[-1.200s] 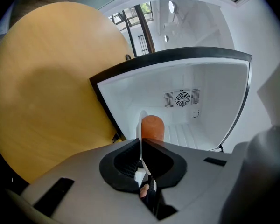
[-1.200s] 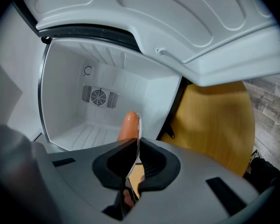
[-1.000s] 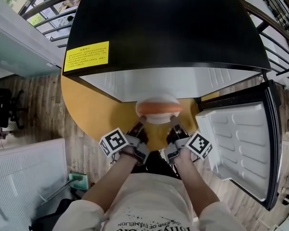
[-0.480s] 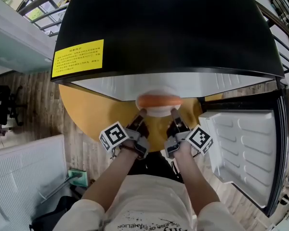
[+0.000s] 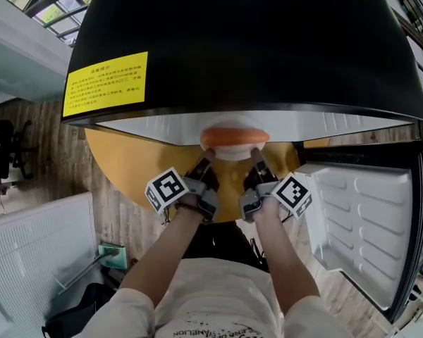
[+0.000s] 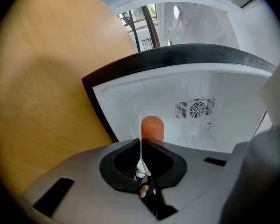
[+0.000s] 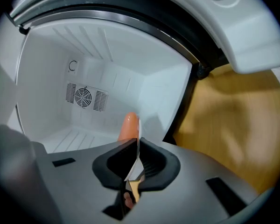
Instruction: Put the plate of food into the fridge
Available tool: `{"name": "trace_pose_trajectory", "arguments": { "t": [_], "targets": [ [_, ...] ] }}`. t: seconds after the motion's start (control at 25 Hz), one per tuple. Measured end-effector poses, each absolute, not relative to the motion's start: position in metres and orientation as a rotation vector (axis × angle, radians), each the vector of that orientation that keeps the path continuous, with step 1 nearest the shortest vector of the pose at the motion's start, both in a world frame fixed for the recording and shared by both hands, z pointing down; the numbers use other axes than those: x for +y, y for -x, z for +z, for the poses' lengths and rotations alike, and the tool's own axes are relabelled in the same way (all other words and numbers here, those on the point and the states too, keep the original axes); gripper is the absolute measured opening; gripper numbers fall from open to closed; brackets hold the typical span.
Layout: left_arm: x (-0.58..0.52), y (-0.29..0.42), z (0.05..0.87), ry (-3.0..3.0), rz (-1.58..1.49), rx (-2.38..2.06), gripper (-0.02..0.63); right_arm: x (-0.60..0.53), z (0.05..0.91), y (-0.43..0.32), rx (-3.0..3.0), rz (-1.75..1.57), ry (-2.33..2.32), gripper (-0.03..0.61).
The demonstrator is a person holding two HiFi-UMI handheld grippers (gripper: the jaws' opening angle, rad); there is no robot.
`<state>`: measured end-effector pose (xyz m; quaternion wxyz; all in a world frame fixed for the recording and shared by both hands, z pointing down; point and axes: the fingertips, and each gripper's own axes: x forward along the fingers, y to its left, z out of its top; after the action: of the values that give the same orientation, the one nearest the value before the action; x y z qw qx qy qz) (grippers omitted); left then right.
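A white plate (image 5: 233,151) with an orange sausage (image 5: 234,136) on it hangs at the mouth of the black fridge (image 5: 254,41), half under its top edge. My left gripper (image 5: 206,166) is shut on the plate's near left rim, my right gripper (image 5: 256,163) on its near right rim. In the left gripper view the rim (image 6: 140,146) runs edge-on between the jaws, with the sausage (image 6: 152,127) beyond it. The right gripper view shows the rim (image 7: 138,143) pinched the same way, and the sausage (image 7: 129,126) against the white fridge interior (image 7: 98,73).
The fridge stands on a round yellow wooden table (image 5: 137,164). Its door (image 5: 366,224) hangs open to the right, white inner shelves showing. A fan vent (image 6: 196,108) sits on the fridge's back wall. A white cabinet (image 5: 35,259) stands on the plank floor to the left.
Both grippers have carried the plate forward, so it now sits further under the fridge's top edge. The fridge fills more of the head view.
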<state>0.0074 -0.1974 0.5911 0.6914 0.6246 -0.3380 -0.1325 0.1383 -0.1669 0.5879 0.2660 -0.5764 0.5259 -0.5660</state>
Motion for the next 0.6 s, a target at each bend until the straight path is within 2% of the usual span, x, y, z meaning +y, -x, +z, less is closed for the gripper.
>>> {"name": "trace_pose_trajectory", "arguments": {
  "t": [0.6],
  "targets": [
    [-0.219,-0.015,0.604,-1.373,-0.331,-0.776,0.032,-0.187,0.599,-0.147,1.402,-1.508,1.588,0.037]
  ]
}}
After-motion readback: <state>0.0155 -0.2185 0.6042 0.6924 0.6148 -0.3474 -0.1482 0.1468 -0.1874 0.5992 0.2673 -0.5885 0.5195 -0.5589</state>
